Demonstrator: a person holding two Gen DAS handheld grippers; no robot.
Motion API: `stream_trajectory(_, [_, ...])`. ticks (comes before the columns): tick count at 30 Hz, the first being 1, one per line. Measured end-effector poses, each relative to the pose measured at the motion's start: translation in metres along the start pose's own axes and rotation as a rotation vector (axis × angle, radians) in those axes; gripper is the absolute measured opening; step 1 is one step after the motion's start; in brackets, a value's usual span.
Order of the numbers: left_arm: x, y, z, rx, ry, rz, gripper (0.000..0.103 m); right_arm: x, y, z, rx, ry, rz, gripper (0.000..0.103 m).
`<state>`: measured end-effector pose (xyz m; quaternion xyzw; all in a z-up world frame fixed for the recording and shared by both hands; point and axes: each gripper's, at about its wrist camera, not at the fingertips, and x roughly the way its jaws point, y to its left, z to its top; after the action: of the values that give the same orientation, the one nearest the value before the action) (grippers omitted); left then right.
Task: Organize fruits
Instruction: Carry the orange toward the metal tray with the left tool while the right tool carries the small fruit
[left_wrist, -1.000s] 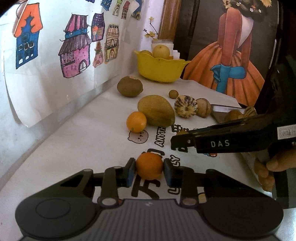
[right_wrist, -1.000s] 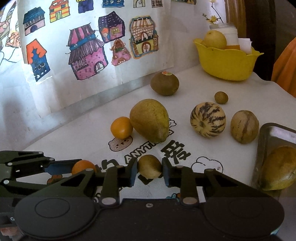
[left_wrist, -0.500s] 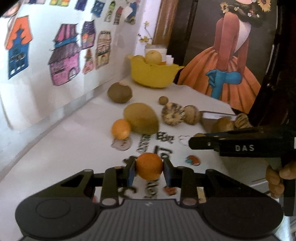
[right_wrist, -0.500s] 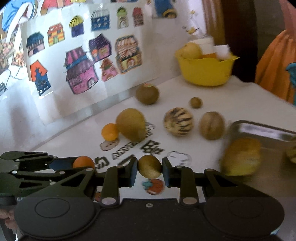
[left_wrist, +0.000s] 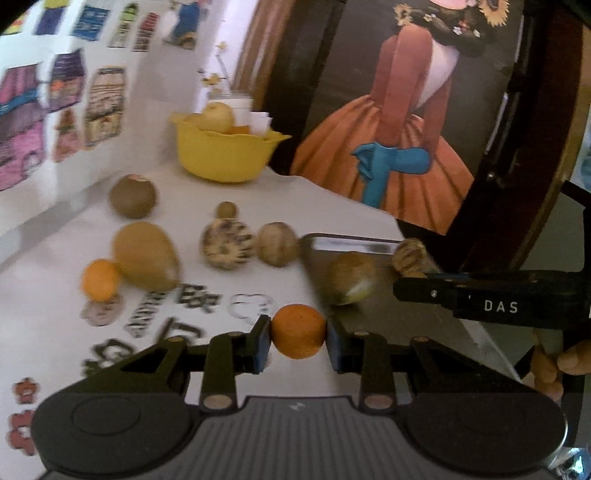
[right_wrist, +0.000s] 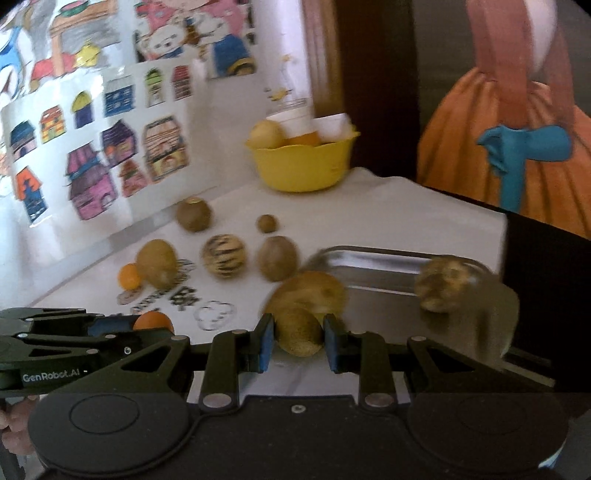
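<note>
Orange fruit (left_wrist: 298, 331) clamped in the left claw (left_wrist: 297, 342), held level above the white tabletop (left_wrist: 55, 350) beside the metal tray (right_wrist: 376, 258), right claw (right_wrist: 298, 341) alongside, gripping a brown-green fruit (right_wrist: 299, 332) at the tray's near edge.

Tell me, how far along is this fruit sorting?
Early days. Two fruits already lie in the metal tray: a brown one and a mottled one. In hand: the left tongs grip an orange, the right tongs a kiwi. Left on the table: a small orange, a big oval fruit, a striped melon and three more.
</note>
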<state>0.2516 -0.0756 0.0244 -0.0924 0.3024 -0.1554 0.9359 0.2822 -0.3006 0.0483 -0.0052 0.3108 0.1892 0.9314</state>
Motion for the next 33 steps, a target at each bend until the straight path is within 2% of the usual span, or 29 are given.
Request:
stream_trajectory(7, [0.024,-0.032,0.001,0.04,0.008,-0.039,0.035,-0.003,-0.037,-0.006,0.038,-0.012,-0.07,0.03])
stream_trajectory(14, [0.04,-0.058,0.001,0.126,0.02,-0.03,0.035,0.011,-0.061,-0.006,0.061,-0.004,-0.116,0.03])
stream_trajectory(27, [0.064,-0.068,-0.006,0.182,0.056,0.026,0.035,0.042,-0.073,-0.007,0.052,0.041,-0.163,0.03])
stream_trajectory(33, [0.07,-0.068,-0.006,0.196,0.061,0.03,0.035,0.045,-0.075,-0.005,0.049,0.041,-0.175,0.03])
